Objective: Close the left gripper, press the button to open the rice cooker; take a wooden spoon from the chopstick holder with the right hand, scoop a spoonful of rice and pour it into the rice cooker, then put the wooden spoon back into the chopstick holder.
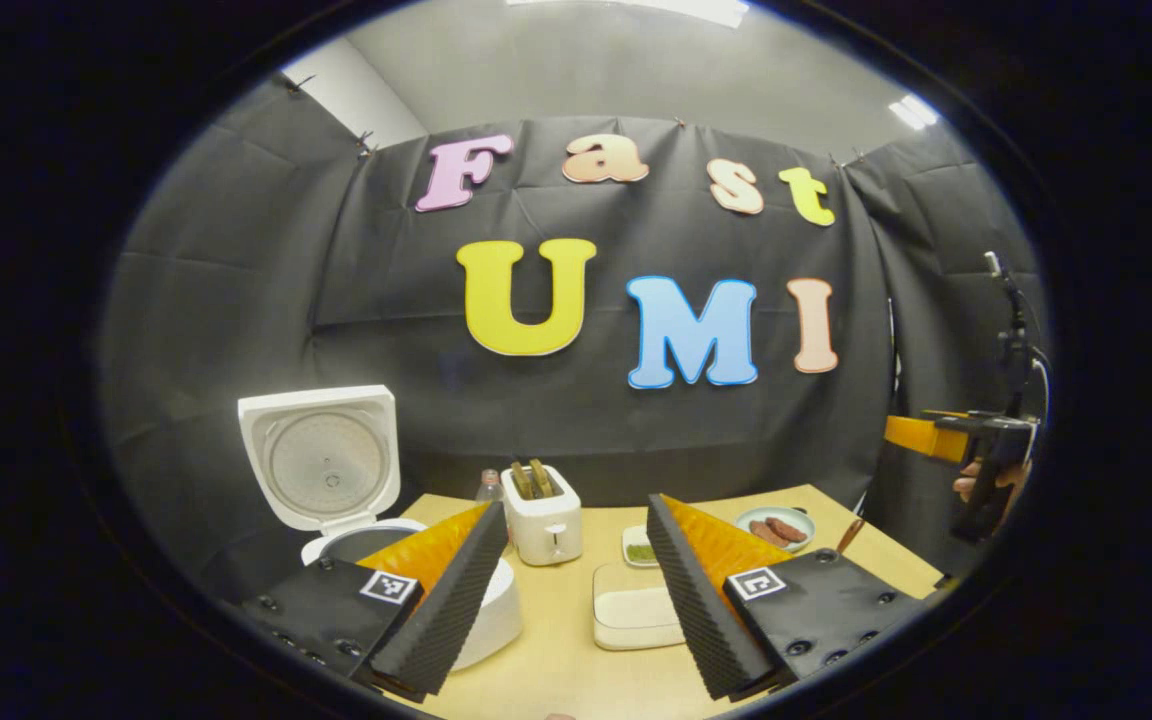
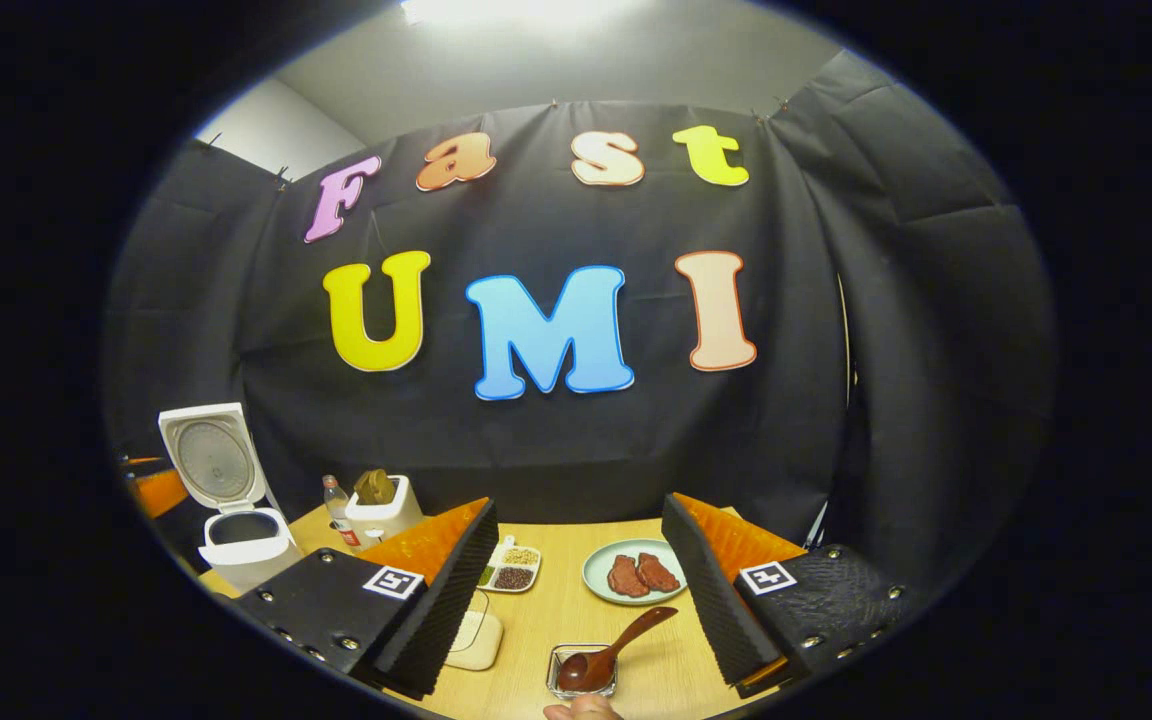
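Your wooden spoon (image 2: 616, 648) lies with its bowl down in a small clear dish (image 2: 582, 671) at the near edge of the tabletop (image 2: 556, 610). Its handle runs up and away to the right, the tip pointing toward the plate of meat slices (image 2: 634, 573). The long axis is slanted, not flat and not upright. Whether there's rice in that dish, you can't tell from here; the spoon bowl covers it.

Your right gripper (image 2: 581, 590) hangs above the tabletop with its fingers spread wide, and nothing is between them. The spoon sits below the gap, apart from both fingers.

Your left gripper (image 1: 571, 585) is also splayed wide and holds nothing. Its left finger passes in front of the rice cooker (image 1: 336, 500), which stands at the left of the tabletop with its lid tipped straight up and the pot open.

Behind the cooker there's a bottle (image 1: 489, 487), then a white holder (image 1: 541, 512) with brown sticks poking out of the top. A pale flat lidded box (image 1: 631, 607) lies between your left fingers. A small divided dish of grains (image 2: 509, 568) sits beside the plate.
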A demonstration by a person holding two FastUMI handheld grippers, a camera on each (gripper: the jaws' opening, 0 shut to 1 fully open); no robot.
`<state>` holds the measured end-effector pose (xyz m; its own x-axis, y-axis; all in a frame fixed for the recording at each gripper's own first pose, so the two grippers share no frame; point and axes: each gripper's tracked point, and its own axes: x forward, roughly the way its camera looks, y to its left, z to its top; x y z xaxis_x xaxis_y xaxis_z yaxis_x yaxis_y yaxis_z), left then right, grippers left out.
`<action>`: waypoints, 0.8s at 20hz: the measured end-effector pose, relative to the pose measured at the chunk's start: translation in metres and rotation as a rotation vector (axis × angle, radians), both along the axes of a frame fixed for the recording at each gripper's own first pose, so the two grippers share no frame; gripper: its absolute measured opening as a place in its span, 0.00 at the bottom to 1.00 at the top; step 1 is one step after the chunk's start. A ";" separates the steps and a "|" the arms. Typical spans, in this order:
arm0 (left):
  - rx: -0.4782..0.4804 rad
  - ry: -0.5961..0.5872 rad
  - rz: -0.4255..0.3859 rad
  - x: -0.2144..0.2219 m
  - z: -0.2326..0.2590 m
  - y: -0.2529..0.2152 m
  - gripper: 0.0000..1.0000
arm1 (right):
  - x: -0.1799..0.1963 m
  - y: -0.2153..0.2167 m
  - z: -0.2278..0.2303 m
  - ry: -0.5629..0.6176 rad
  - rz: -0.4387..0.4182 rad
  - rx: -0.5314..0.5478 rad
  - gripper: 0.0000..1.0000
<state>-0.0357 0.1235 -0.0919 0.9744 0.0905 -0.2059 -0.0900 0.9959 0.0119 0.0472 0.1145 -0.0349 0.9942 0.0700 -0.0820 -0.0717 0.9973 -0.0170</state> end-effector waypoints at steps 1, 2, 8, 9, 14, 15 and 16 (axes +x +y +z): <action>-0.003 -0.002 0.025 0.003 0.002 0.009 1.00 | -0.002 0.002 0.007 -0.010 -0.010 0.001 0.99; -0.005 -0.003 0.047 0.007 0.005 0.017 1.00 | -0.004 0.005 0.012 -0.016 -0.010 0.005 0.99; 0.042 -0.039 0.107 0.037 0.034 0.061 0.97 | -0.011 0.016 0.031 -0.058 -0.020 0.012 0.99; 0.049 -0.042 0.113 0.044 0.038 0.068 0.97 | -0.012 0.016 0.033 -0.062 -0.027 0.011 0.99; 0.057 -0.043 0.260 0.067 0.052 0.112 0.97 | -0.015 0.013 0.034 -0.071 -0.050 -0.003 0.99; 0.058 -0.039 0.297 0.072 0.053 0.121 0.97 | -0.016 0.011 0.035 -0.078 -0.052 -0.007 0.99; 0.059 -0.039 0.325 0.078 0.055 0.129 1.00 | -0.016 0.011 0.036 -0.083 -0.054 -0.012 0.99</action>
<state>0.0427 0.2525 -0.0371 0.8995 0.4089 -0.1539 -0.4048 0.9125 0.0588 0.0314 0.1257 0.0016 0.9999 0.0157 0.0007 -0.0157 0.9993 -0.0328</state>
